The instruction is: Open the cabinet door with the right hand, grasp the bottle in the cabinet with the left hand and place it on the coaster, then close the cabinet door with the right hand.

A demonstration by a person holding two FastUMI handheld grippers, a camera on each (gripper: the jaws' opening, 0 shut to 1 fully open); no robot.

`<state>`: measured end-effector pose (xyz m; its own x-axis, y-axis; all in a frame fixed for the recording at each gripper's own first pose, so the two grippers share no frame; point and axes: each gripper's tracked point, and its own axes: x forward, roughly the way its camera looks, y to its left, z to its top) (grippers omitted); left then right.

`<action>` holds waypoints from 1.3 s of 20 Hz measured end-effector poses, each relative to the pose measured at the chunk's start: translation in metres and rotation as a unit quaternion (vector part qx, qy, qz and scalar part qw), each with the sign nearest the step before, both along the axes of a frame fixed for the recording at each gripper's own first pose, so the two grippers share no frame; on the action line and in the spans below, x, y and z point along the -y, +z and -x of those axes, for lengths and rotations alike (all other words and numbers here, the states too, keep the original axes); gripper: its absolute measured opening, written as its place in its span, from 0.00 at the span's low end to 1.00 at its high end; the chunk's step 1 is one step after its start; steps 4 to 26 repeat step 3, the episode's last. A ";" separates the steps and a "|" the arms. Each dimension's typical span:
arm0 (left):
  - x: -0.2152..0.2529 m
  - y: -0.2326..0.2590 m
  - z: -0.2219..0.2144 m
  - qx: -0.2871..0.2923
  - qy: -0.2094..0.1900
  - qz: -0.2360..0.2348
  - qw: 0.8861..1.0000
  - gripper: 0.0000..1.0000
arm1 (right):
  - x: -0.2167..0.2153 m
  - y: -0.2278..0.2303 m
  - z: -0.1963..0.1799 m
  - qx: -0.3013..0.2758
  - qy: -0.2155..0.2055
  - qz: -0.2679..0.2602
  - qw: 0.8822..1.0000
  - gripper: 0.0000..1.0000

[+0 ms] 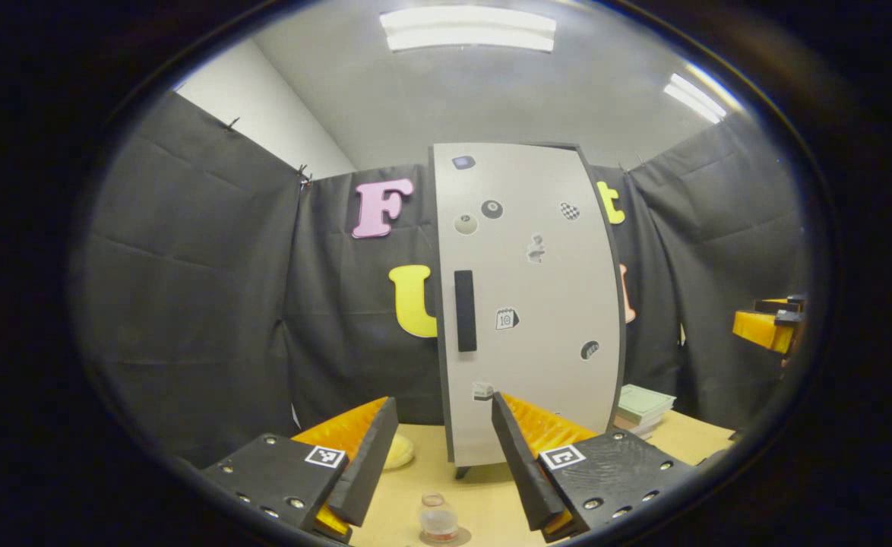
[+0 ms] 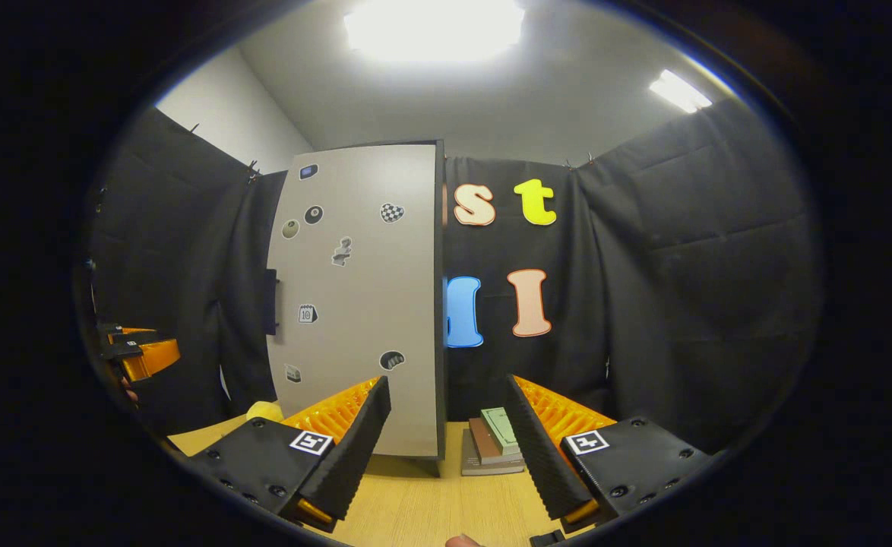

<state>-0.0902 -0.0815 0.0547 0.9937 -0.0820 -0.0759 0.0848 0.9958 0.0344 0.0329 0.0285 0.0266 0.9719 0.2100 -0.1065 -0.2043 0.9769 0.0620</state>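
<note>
A tall light-grey cabinet (image 1: 537,304) stands upright on the wooden table (image 1: 484,497), its door flat shut, with a black vertical handle (image 1: 465,310) near its left edge. A small clear bottle (image 1: 438,520) stands on a round coaster (image 1: 459,539) close in front of my left gripper (image 1: 444,406), which is open and holds nothing. In the right gripper view the cabinet (image 2: 355,304) is at the left, and my right gripper (image 2: 447,387) is open and empty. Each gripper appears at the edge of the other's view: the right gripper (image 1: 769,327) and the left gripper (image 2: 138,353).
A pale yellow round object (image 1: 399,452) lies on the table left of the cabinet, also seen as a yellow lump (image 2: 264,410). A stack of books (image 1: 643,406) (image 2: 495,441) lies to the cabinet's right. Black cloth walls close in the booth.
</note>
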 end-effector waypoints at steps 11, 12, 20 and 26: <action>-0.003 0.001 -0.001 0.001 -0.001 0.001 1.000 0.75 | -0.002 0.002 0.002 0.001 0.001 0.001 1.000 0.92; -0.003 0.001 -0.001 0.001 -0.001 0.001 1.000 0.75 | -0.002 0.002 0.002 0.001 0.001 0.001 1.000 0.92; -0.003 0.001 -0.001 0.001 -0.001 0.001 1.000 0.75 | -0.002 0.002 0.002 0.001 0.001 0.001 1.000 0.92; -0.003 0.001 -0.001 0.001 -0.001 0.001 1.000 0.75 | -0.002 0.002 0.002 0.001 0.001 0.001 1.000 0.92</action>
